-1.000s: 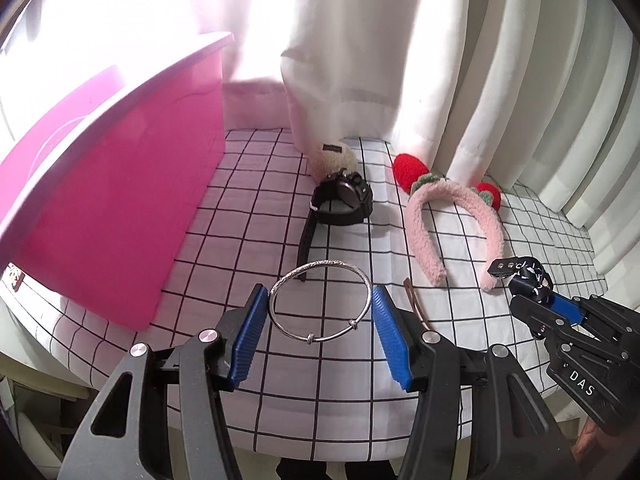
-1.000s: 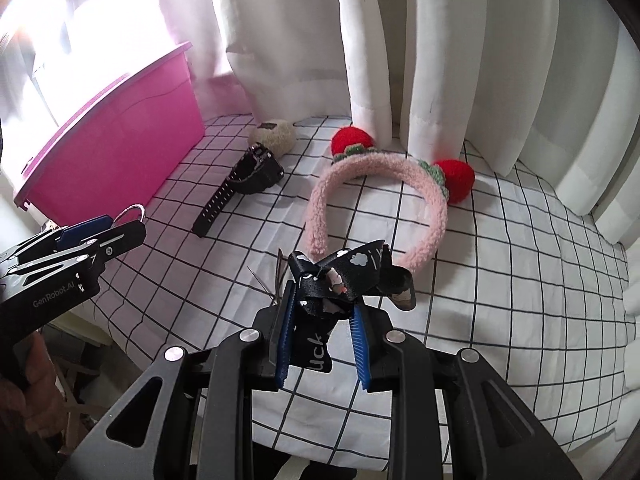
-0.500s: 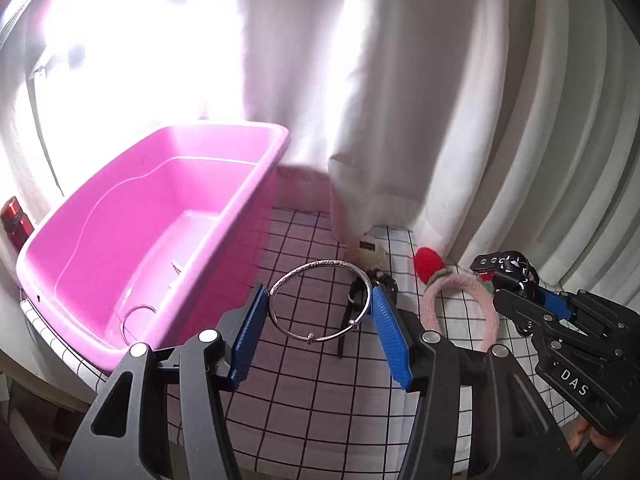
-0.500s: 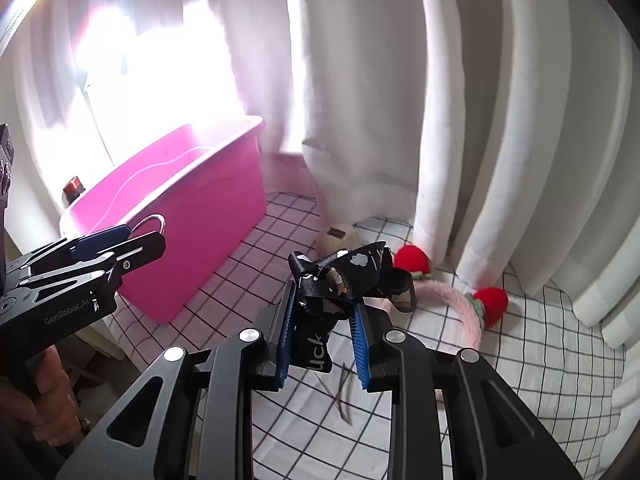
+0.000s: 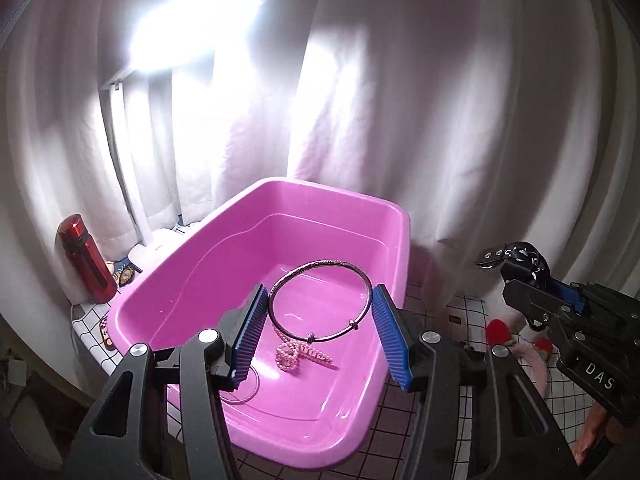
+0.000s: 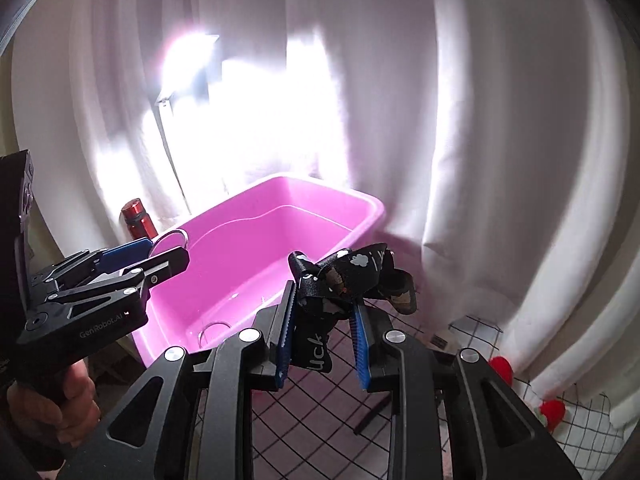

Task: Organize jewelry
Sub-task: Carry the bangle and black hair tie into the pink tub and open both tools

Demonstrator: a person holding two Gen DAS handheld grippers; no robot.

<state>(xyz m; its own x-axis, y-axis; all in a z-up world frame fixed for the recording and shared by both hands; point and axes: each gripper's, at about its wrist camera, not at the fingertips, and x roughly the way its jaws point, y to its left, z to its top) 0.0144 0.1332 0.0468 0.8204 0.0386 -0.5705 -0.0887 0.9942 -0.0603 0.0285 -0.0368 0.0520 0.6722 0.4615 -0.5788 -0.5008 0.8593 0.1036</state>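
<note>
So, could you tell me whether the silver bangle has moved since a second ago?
Yes. The left gripper has carried the silver bangle from above the checked cloth to over the pink tub.

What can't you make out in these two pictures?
- Headband: left wrist view, mostly hidden behind the right tool.
- Ring on the bin floor: left view, half covered by the left tool's finger.
- Window area: both views, blown out by glare.
- Print on the black bow: right view, too small.
</note>
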